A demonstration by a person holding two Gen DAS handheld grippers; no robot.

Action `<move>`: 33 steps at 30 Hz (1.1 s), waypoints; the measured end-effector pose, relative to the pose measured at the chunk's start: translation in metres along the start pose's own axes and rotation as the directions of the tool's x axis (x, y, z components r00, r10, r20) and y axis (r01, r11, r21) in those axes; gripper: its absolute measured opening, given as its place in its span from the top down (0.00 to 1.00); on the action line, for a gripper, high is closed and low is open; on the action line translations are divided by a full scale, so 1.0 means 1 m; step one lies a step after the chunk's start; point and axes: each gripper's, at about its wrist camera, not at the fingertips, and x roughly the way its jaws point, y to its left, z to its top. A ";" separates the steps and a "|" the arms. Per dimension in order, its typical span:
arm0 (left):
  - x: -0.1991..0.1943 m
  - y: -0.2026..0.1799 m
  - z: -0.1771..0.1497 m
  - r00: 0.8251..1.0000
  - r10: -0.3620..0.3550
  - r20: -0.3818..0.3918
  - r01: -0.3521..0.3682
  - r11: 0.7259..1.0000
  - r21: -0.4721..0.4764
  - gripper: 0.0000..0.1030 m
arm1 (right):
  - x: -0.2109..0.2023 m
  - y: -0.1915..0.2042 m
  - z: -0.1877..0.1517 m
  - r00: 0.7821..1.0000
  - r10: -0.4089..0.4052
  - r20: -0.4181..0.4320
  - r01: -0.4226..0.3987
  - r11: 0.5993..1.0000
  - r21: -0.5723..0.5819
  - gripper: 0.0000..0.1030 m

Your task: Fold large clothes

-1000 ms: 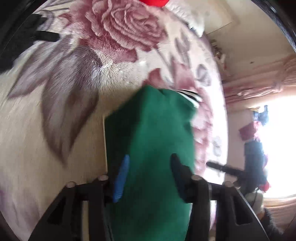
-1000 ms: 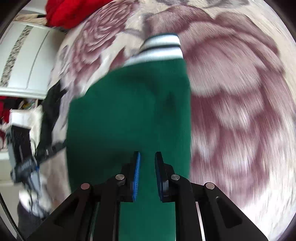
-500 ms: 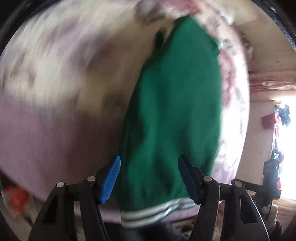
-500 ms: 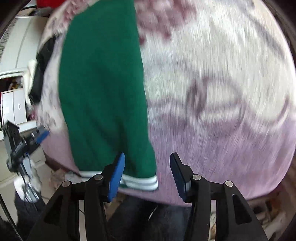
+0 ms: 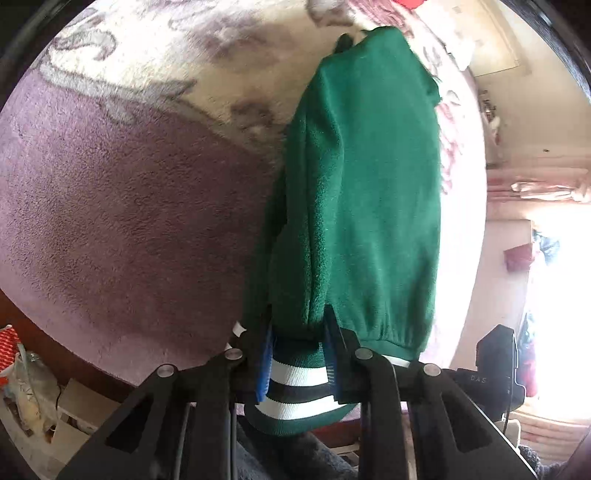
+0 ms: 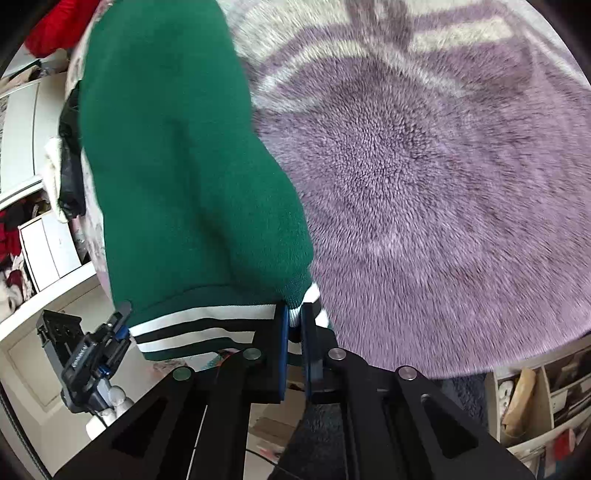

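A green fleece sweater [image 5: 369, 206] with a white-and-black striped hem [image 5: 299, 391] lies lengthwise on a purple and cream floral blanket [image 5: 122, 221]. My left gripper [image 5: 297, 354] is shut on the bunched hem at the bed's near edge. In the right wrist view the same sweater [image 6: 177, 158] stretches away to the upper left, and my right gripper [image 6: 293, 328] is shut on the other corner of its striped hem [image 6: 199, 325].
The blanket [image 6: 443, 192] covers the bed to the right of the sweater. A red garment [image 6: 51, 29] and dark clothes [image 6: 70, 173] lie at the far end. White cabinets [image 6: 22, 122] and shelves [image 6: 535, 402] stand beside the bed. The other gripper [image 6: 88, 354] shows at lower left.
Both grippers pulled back from the sweater's middle to the near edge of the bed, opened on the way, then closed on the striped hem. The sweater now lies stretched out lengthwise.
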 end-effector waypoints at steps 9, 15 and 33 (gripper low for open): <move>0.067 0.042 0.012 0.993 0.090 -0.075 -0.091 0.996 -0.015 0.78 | 0.043 -0.025 -0.005 0.996 -0.068 -0.050 0.068 0.998 -0.012 0.94; 0.042 0.050 0.018 0.992 -0.064 -0.106 0.058 0.997 -0.054 0.69 | 0.032 -0.038 -0.013 0.995 0.048 -0.093 -0.053 0.997 -0.054 0.85; 0.084 0.026 0.010 0.986 -0.154 -0.068 0.157 0.986 0.047 0.62 | 0.104 -0.048 -0.001 0.891 0.448 -0.069 -0.452 0.890 -0.055 0.58</move>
